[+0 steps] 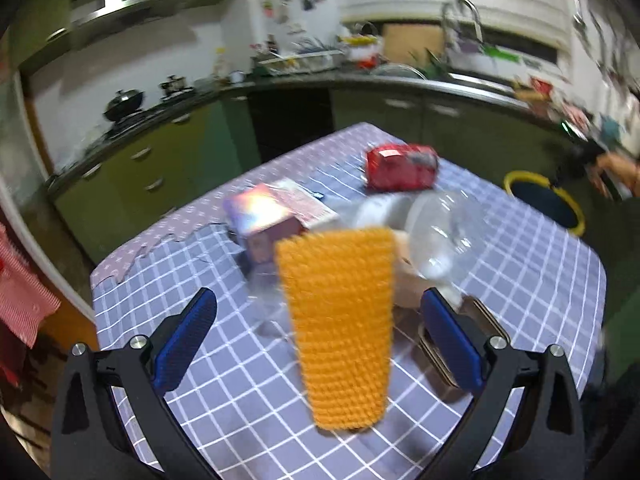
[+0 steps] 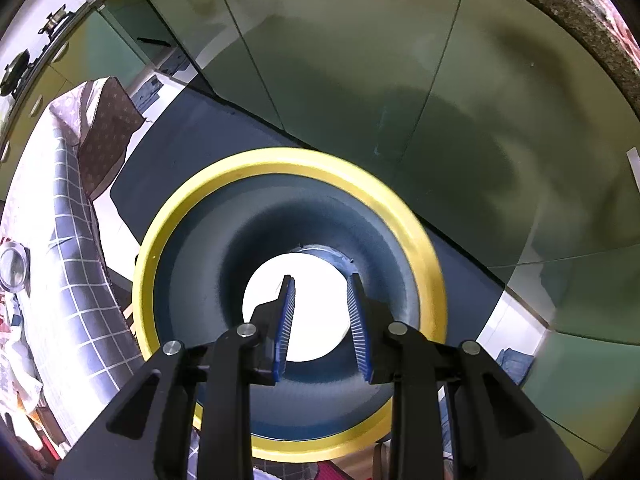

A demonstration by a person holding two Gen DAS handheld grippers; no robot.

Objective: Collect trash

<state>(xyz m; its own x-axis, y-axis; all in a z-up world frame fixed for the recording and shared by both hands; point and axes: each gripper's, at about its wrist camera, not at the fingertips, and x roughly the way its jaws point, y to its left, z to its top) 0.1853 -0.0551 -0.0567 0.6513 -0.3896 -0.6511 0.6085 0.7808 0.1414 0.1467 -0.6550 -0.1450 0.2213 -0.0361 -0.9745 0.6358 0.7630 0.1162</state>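
Jaws wide on the left gripper [image 1: 320,320], flanking an orange knitted sleeve [image 1: 338,328] above the checked table [image 1: 540,280]; right gripper [image 2: 320,308] parted and empty over the yellow-rimmed bin [image 2: 424,240]. Red wrapper [image 1: 400,166] and clear bottle [image 1: 436,232] lie on the table.

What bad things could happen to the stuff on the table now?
The orange knitted sleeve stands tall and narrow between the open left gripper fingers, so a bump might tip it. The clear plastic bottle lies on its side and may roll off. The right gripper is empty over the yellow-rimmed bin, far from helping.
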